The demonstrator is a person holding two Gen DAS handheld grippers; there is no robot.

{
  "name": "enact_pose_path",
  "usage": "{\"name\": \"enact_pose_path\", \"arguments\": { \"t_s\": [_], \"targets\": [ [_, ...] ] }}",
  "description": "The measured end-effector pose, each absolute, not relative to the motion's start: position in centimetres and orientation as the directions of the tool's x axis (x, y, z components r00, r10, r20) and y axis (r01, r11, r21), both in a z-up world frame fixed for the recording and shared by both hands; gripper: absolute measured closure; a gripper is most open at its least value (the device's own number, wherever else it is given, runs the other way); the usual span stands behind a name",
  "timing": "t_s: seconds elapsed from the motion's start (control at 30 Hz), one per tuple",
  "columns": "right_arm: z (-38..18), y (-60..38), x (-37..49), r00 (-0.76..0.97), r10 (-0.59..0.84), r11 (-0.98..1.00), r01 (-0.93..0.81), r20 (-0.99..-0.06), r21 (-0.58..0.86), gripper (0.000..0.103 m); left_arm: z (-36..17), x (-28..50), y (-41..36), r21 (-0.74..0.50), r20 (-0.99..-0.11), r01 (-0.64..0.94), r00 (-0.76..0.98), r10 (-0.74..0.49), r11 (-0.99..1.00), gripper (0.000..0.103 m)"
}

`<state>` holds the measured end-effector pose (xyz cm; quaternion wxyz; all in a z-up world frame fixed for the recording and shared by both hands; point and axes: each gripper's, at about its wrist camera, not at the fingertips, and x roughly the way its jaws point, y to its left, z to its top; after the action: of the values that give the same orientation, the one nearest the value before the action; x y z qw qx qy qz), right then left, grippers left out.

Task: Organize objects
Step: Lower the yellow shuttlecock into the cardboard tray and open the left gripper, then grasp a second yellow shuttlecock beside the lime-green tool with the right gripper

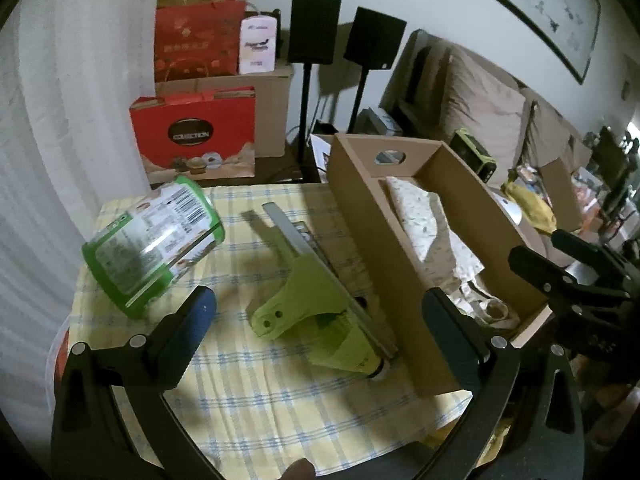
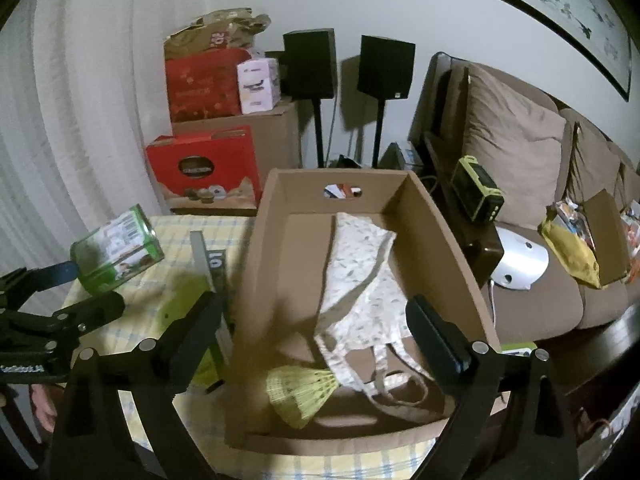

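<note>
The left gripper [image 1: 320, 316] hangs over the checked tablecloth [image 1: 248, 400], jaws spread wide with nothing pinched; the green squeegee [image 1: 316, 300] lies between them. A green jar [image 1: 152, 248] lies tilted to the far left. The right gripper [image 2: 316, 328] is spread and empty above the cardboard box [image 2: 440, 240] on the right, which holds a patterned cloth [image 2: 360, 292] and a yellow shuttlecock [image 2: 300, 392].

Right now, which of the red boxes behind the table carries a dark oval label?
The lower red box, nearest the table, with "COLLECTION" on its oval. The upper red box, stacked higher, has only gold print.
</note>
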<state>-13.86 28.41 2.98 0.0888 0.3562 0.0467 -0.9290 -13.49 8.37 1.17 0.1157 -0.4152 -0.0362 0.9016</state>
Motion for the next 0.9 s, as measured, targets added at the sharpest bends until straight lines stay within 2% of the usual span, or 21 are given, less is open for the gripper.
{"name": "enact_pose_path", "arguments": {
  "t_s": [0.37, 0.5, 0.9],
  "targets": [
    [2.9, 25.8, -11.9, -0.726, -0.162, -0.974, 0.224, -0.668, -0.007, 0.008, 0.9, -11.9, 5.6, -0.164, -0.733, -0.142, -0.644, 0.217, -0.976, 0.000],
    [2.8, 25.0, -11.7, -0.723, -0.183, -0.971, 0.240, -0.666, 0.006, 0.008, 0.6, -11.7, 4.1, -0.241, -0.741, -0.150, -0.610, 0.281, -0.959, 0.000],
    [2.7, 23.2, -10.6, -0.703, -0.253, -0.955, 0.291, -0.665, 0.057, 0.008, -0.5, -11.0, 1.3, -0.210, -0.744, -0.130, -0.621, 0.245, -0.969, 0.000]
  ]
}}
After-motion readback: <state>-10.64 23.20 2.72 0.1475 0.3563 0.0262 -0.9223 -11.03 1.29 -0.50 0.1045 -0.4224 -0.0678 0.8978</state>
